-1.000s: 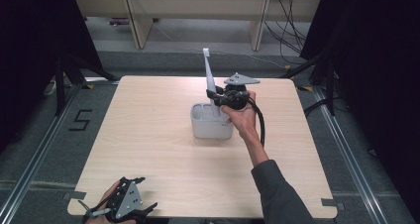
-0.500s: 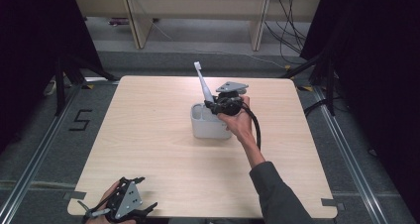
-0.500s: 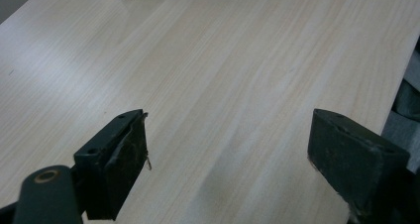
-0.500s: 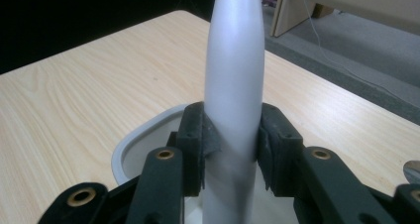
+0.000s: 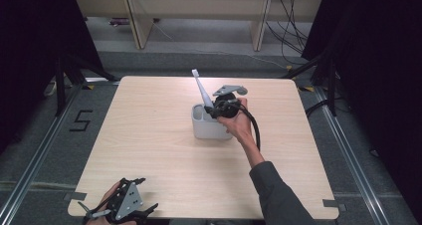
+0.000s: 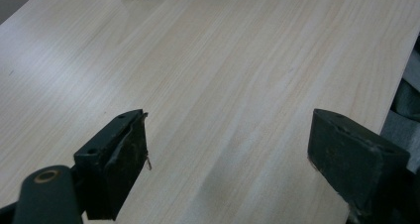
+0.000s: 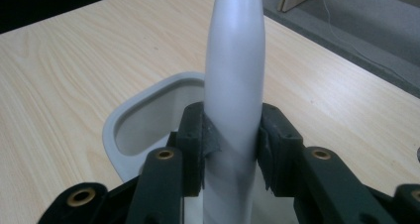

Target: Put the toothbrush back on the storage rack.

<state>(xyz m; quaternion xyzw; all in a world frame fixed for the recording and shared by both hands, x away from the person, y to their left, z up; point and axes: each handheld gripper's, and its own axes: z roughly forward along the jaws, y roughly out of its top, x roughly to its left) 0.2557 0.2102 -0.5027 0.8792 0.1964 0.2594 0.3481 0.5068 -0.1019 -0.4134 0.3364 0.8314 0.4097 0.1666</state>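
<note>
Table (image 5: pixel 149 135) of pale wood: right tool (image 7: pixel 232 140) clamps toothbrush (image 7: pixel 235 80), left tool (image 6: pixel 228 154) gapes.

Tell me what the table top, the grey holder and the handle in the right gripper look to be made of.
Table top: light wood or laminate, grain lines visible.
Grey holder: likely matte moulded plastic.
Handle: smooth, satin plastic, soft sheen.
</note>
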